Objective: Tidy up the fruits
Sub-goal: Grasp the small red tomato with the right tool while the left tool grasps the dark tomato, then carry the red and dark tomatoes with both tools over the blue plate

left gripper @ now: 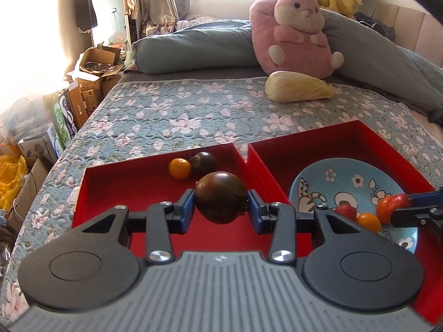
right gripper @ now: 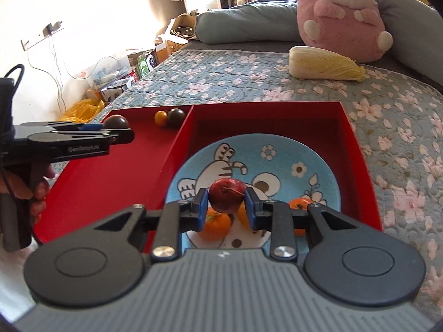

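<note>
On the floral quilt, a napa cabbage lies on its side near the far edge, leafy end pointing right, just before a pink plush toy. 2 red trays sit side by side. The left tray holds 1 small yellow tomato touching 1 small dark tomato at its far edge. Above this tray the left gripper is clamped on 1 larger dark tomato. The right tray carries 1 blue plate. Over the plate's near edge the right gripper pinches 1 red fruit, stem facing the camera, above 3 orange fruits.
</note>
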